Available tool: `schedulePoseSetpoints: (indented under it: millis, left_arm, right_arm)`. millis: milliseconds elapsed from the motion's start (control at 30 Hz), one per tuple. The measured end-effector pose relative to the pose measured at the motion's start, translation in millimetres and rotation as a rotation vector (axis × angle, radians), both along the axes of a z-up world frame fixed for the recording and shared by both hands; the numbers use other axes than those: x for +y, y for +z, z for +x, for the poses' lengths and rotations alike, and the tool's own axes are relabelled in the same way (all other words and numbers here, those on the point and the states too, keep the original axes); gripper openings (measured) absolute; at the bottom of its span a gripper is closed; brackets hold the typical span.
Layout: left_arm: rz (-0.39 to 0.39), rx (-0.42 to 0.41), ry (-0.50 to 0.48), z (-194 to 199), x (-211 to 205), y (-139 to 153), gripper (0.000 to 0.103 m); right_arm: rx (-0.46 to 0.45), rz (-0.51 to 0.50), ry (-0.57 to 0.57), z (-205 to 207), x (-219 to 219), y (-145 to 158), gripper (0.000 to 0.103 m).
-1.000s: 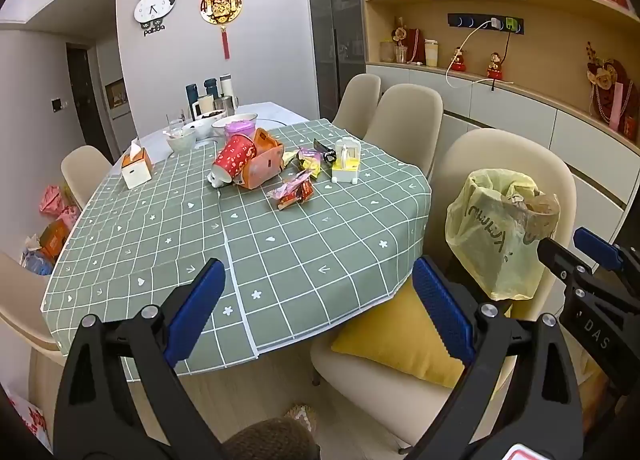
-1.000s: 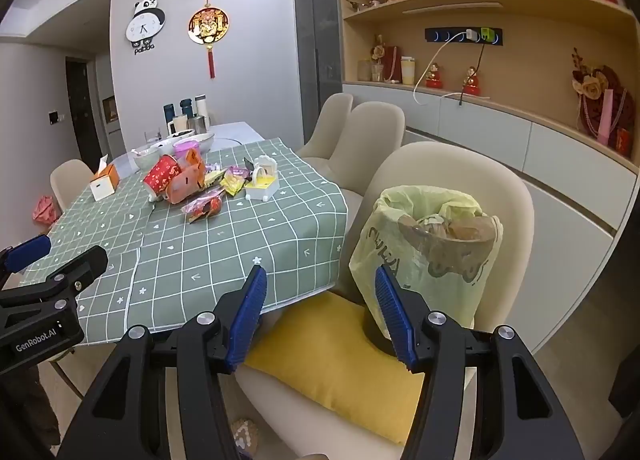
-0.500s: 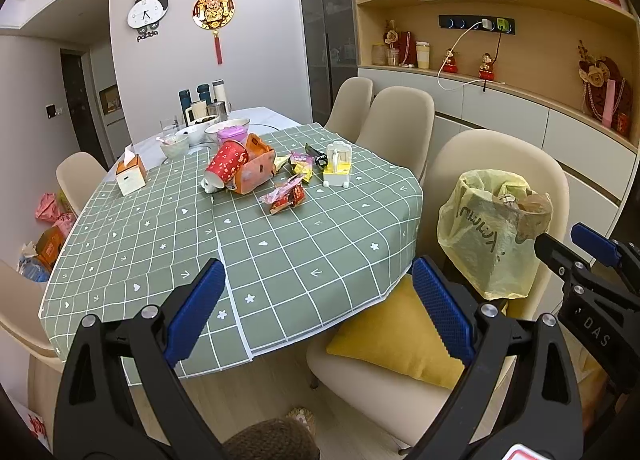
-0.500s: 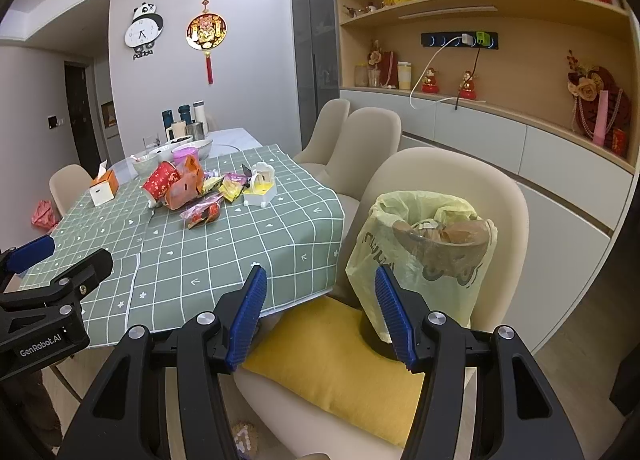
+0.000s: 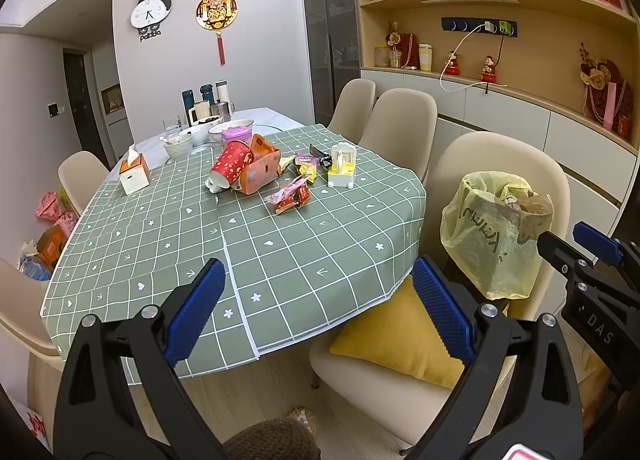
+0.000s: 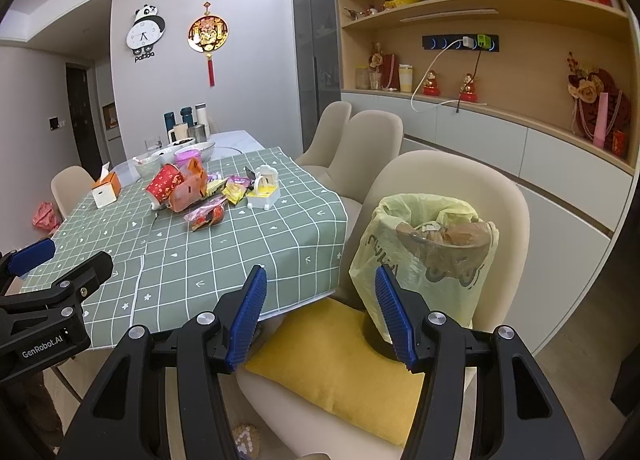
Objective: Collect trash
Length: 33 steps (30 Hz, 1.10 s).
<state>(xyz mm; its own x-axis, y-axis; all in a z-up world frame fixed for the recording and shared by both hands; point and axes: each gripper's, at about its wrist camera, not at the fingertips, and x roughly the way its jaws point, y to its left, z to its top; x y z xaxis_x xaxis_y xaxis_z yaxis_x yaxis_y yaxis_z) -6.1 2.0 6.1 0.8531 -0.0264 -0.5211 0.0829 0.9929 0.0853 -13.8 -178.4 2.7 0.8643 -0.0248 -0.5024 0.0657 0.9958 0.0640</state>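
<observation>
Left wrist view has the left tool (image 5: 314, 310) hanging short of the near edge of the table (image 5: 168, 260), jaws spread wide with nothing between them. The right tool (image 6: 318, 310) is in the same state, spread and empty, and it points at the gap between the table and the chair (image 6: 472, 188) next to it.

The trash sits in a loose heap past the middle of the table, well away from both tools. Nearest is a pink and red snack wrapper (image 5: 291, 198). Behind it are some yellow wrappers (image 5: 308, 170) and a red paper cup (image 5: 233, 161) lying on its side against an orange pouch (image 5: 262, 172).

My guess on handling: the wrappers are crinkly film that weighs nothing, floppy and a bit slick, so I'd pinch one at a bunched fold or a raised end, not the flat middle. The cup looks light too but it'll crush, so grab it by the rim and go gentle. It could also roll when nudged.

The bin (image 6: 428, 256) stands on the chair, lined with a thin yellow bag (image 5: 486, 244) and already partly full. That liner looks flimsy, so drop stuff in from above. Don't push against it.
</observation>
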Motion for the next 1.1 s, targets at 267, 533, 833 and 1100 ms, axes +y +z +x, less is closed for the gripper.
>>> schedulePoseSetpoints:
  millis: [267,533,833,1100]
  left_arm:
    - [0.0,-0.003,0.001,-0.7,0.1,-1.0,0.09]
    - [-0.007,-0.004,0.004,-4.9,6.2,-1.5,0.09]
    - [-0.01,-0.004,0.004,-4.6,6.5,0.0,0.09]
    - [-0.009,-0.005,0.004,-4.5,6.3,0.0,0.09]
  right_arm:
    - [-0.001,0.0,-0.001,-0.6,0.5,0.1,0.054]
    - [-0.001,0.001,-0.002,-1.0,0.2,0.0,0.054]
    - [0.002,-0.003,-0.005,-1.6,1.8,1.3,0.054]
    - [0.002,-0.001,-0.006,-1.7,2.0,1.0,0.054]
